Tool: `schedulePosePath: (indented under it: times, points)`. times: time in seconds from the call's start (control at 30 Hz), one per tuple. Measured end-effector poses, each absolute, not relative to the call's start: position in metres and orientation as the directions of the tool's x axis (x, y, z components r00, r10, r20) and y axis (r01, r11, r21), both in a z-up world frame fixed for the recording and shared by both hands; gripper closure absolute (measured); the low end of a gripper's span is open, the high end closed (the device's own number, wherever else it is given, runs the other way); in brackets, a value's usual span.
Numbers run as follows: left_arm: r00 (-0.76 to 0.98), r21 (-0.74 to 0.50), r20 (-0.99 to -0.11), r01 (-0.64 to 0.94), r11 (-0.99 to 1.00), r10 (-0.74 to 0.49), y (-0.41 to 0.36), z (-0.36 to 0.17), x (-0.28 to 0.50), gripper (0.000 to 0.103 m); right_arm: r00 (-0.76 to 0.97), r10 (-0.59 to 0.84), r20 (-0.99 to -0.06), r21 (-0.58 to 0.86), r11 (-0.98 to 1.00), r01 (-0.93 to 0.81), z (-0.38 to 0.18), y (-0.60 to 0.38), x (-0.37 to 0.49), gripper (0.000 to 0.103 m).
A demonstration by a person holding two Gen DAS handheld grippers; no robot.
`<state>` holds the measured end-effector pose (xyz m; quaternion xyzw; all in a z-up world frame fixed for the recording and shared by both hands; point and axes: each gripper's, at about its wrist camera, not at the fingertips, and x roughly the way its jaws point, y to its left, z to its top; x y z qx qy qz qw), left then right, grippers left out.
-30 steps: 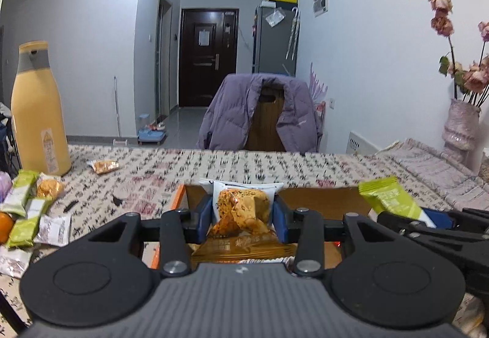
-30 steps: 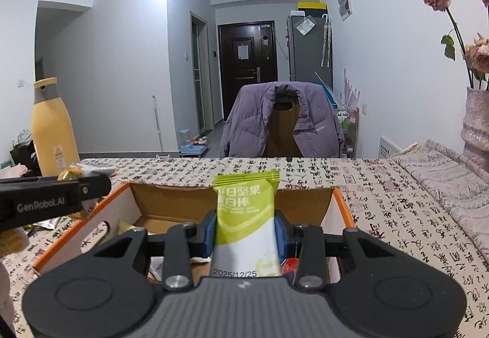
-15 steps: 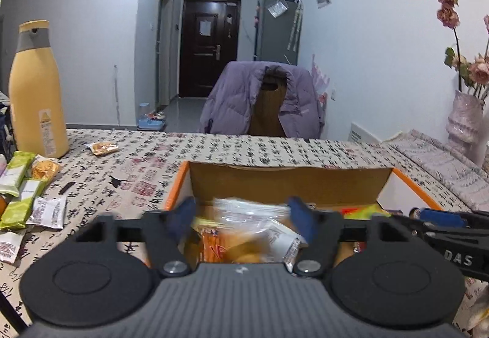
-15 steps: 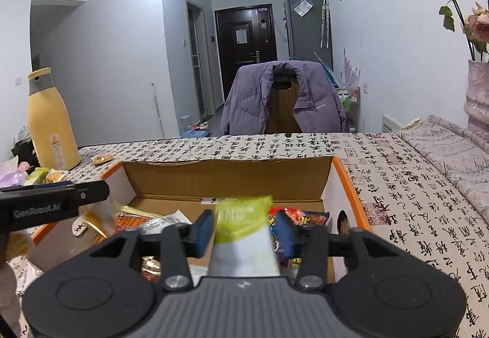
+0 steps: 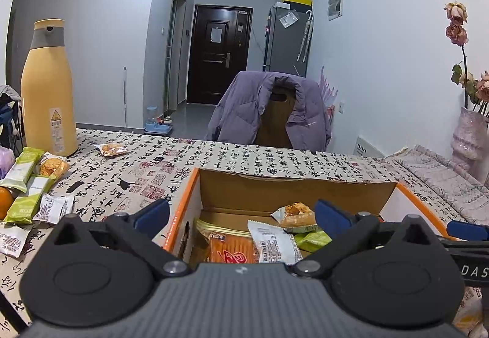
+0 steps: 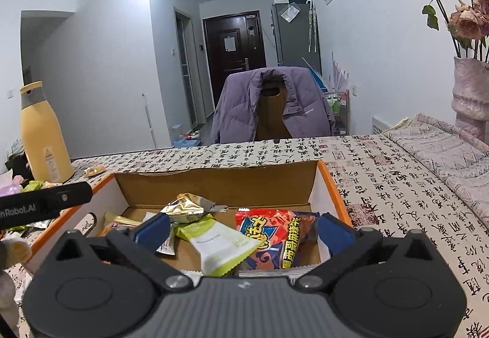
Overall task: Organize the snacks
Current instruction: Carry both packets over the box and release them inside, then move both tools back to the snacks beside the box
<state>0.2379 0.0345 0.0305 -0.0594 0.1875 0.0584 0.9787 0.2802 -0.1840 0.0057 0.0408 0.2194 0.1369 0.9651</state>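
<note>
In the left wrist view the left tongs (image 5: 241,212) have just been opening and now stand spread wide over the near left corner of the cardboard box (image 5: 293,188), with nothing pinched. Ahead of them, inside the box, an orange cracker pack (image 5: 230,249) lies beside a white packet (image 5: 272,241) and a small cake packet (image 5: 295,212). Left of the tongs, on the desk (image 5: 244,159), green bars (image 5: 26,200) and other loose snacks lie near a tall yellow bottle (image 5: 47,93). In the right wrist view the right tongs (image 6: 243,231) have also just been opening and are spread, gripping nothing. The green and white bar (image 6: 218,241) lies loose between them in the box, touching a red snack bag (image 6: 275,237), with a gold wrapper (image 6: 186,208) just beyond.
</note>
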Motion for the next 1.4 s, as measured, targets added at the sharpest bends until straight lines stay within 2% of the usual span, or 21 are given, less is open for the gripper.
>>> schedulePosePath:
  times: [0.3, 0.7, 1.4]
  points:
    - [0.938, -0.141, -0.339, -0.119, 0.983, 0.065, 0.032, 0.06, 0.222, 0.0, 0.882, 0.287, -0.374, 0.116, 0.958, -0.262, 0.025, -0.182, 0.268, 0.0]
    - [0.947, -0.124, -0.314, -0.11, 0.986, 0.066, 0.027, 0.074, 0.179, 0.0, 0.893, 0.283, -0.351, 0.11, 0.959, -0.26, 0.042, -0.189, 0.226, 0.0]
    - [0.917, -0.086, -0.393, -0.112, 0.99, 0.069, 0.035, 0.03, 0.096, 0.0, 0.856, 0.305, -0.417, 0.139, 0.952, -0.271, 0.011, -0.216, 0.15, 0.0]
